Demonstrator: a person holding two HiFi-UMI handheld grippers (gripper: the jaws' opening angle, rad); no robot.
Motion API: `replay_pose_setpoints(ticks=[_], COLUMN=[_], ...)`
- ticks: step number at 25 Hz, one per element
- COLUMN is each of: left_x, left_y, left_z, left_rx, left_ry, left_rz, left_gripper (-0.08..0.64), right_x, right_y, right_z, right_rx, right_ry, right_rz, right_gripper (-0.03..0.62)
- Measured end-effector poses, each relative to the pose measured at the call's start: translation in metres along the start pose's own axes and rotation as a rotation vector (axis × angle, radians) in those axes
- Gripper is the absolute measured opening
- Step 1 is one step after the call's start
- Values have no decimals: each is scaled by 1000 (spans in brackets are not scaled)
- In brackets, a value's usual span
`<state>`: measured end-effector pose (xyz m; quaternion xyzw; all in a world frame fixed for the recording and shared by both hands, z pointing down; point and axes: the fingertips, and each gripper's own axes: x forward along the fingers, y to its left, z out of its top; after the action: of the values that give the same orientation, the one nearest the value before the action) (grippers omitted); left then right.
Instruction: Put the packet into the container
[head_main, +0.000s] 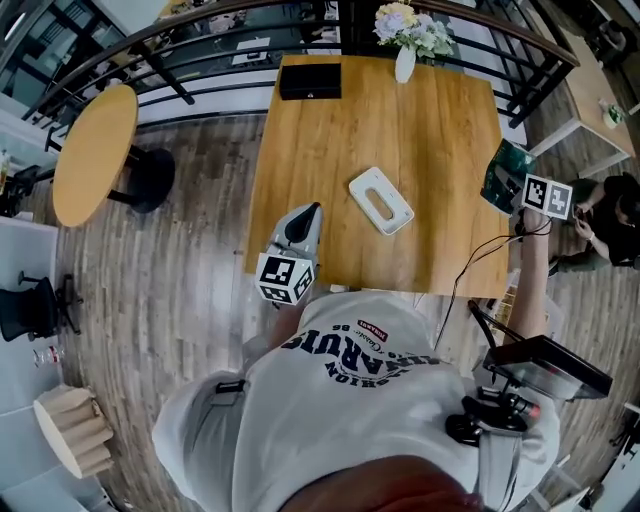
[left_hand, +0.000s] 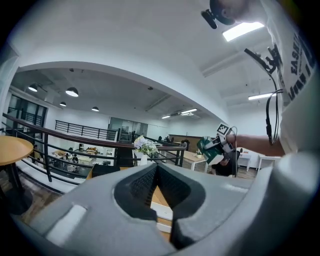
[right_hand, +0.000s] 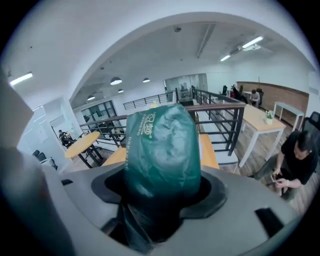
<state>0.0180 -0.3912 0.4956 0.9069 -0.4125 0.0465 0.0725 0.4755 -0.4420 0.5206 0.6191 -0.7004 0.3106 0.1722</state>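
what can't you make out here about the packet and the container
- container: the head view is too small to tell if its top slot is open. The right gripper view doesn't show it, because the packet fills the middle.
- right gripper: its pads are covered by the packet it clamps.
- packet's print: too small in the head view.

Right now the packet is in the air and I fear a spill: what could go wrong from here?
The right gripper pinches the green packet by one end only, at the table's right edge: a slip might land it on the floor. The white container's top opening looks small for the puffy packet, and the left gripper isn't steadying it, so it might slide.
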Motion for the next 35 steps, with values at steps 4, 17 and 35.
replay_pose_setpoints(ticks=[4, 17, 35], left_x=[1, -9, -60], left_y=[-2, 14, 56], left_z=[-8, -5, -10], left_rx=[-8, -4, -35], left_ry=[11, 3, -8], left_rz=[-12, 39, 218], left_gripper=[0, 0, 0], right_x=[-35, -20, 56], right_y=[26, 43, 148], right_z=[42, 49, 64], right_rx=[-42, -86, -246], right_ry=[-106, -60, 44], right_rz=[12, 8, 183], right_gripper=[307, 306, 307])
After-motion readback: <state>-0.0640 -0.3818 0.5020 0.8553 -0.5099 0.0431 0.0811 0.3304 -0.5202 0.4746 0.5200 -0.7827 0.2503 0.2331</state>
